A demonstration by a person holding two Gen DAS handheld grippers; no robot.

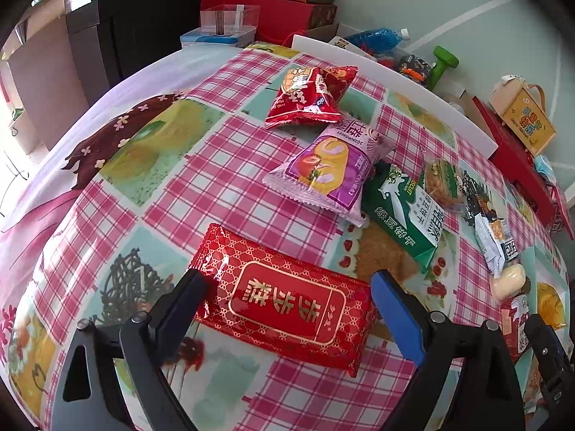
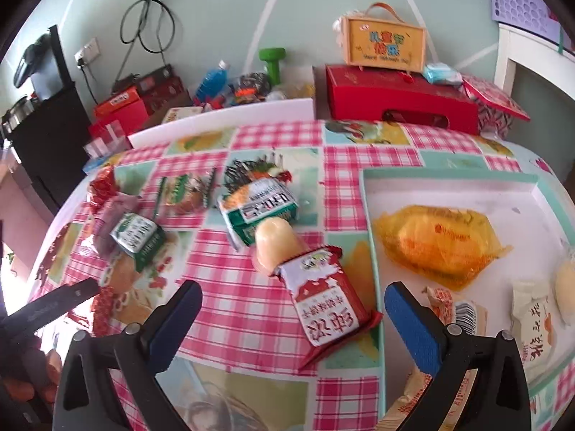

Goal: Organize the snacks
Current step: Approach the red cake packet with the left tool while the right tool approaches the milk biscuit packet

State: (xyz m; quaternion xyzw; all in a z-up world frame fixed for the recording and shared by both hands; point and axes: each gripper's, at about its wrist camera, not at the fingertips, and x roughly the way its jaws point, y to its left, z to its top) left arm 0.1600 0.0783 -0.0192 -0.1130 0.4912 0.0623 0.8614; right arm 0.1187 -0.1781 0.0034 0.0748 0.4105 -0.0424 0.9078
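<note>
- Left hand-held gripper (image 1: 289,283) is spread wide with the big red gold-patterned snack pack (image 1: 284,301) sitting between its fingers. Can't really tell if the pads press on it; the right blue pad looks just clear of the pack's edge.
- Landmark is that red pack, lying flat on the checkered desk (image 1: 215,165).
- Just beyond it: a purple cake-roll packet (image 1: 323,176), and further back a red crinkly bag (image 1: 311,97).
- Off to its right: a green biscuit box (image 1: 406,212), with a clear-wrapped pastry (image 1: 444,183) leaning on it.
- Right hand-held gripper (image 2: 293,309) is also released, nothing clamped. A red-and-white wafer packet (image 2: 323,309) lies between its fingers, apart from both pads.
- Touching that packet's far end is a pale jelly cup (image 2: 275,248), then a green packet (image 2: 257,212).
- To the right there's a white tray (image 2: 449,190) with a yellow wrapped cake (image 2: 442,244) in it.
</note>
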